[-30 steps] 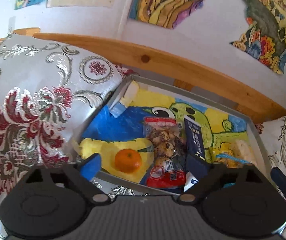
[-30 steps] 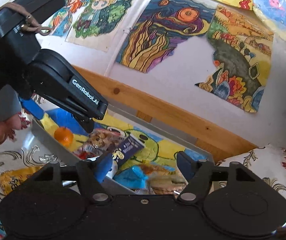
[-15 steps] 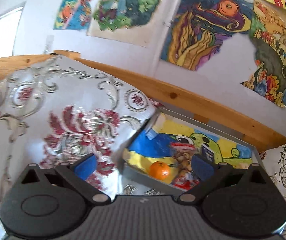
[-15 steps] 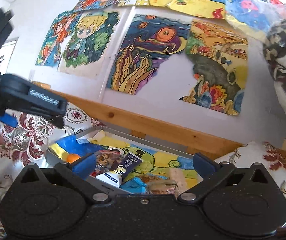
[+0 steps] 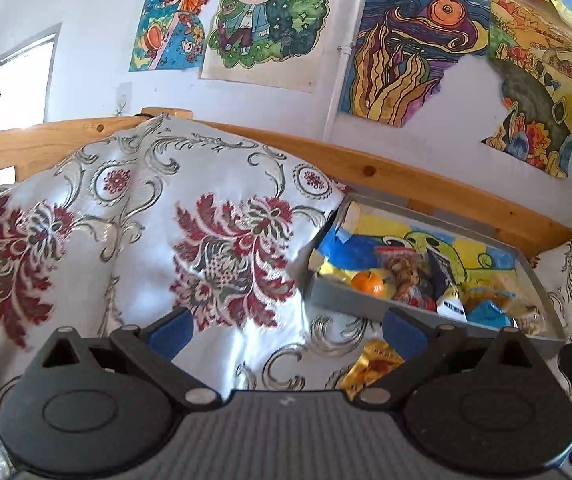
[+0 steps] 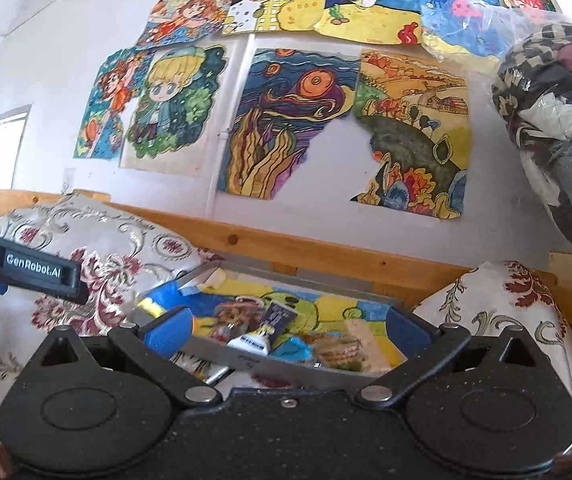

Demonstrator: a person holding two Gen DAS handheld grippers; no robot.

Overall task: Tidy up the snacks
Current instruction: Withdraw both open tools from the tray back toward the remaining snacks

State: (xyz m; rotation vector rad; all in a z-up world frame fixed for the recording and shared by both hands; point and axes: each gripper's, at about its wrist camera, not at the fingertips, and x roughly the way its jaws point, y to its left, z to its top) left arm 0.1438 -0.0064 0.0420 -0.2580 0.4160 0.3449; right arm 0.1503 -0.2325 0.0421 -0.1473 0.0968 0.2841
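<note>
A large silver cushion with red floral brocade point(image 5: 173, 240) filled the left half of the left wrist view and leaned against the left wall of the shallow grey metal tray point(image 5: 370, 307), partly standing between the left gripper point(image 5: 286, 326) and the tray. The tray lay on the patterned bedcover below a pale wooden rail point(image 5: 438, 184), lined with a bright yellow, blue and green drawing. Inside it were a small orange tangerine point(image 5: 367, 282), a clear packet of brown biscuits with a red band point(image 5: 404, 276), a dark blue upright snack pack point(image 6: 279, 316), a white tube with a blue label point(image 6: 253, 343) whose print was too small to read, and a crumpled blue wrapper point(image 6: 294, 350). A gold foil snack packet point(image 5: 372, 366) lay outside on the bedcover, just before the tray's near wall. The tray's long side ran left to right across both views.

Both grippers' jaws stood wide apart, grasping nothing. The right gripper point(image 6: 288, 330) hung over the tray's near edge. White lettering "GenRobot.AI" was readable on the left gripper's black body, seen at the left edge. Coloured children's paintings point(image 6: 290, 120) covered the white wall.
</note>
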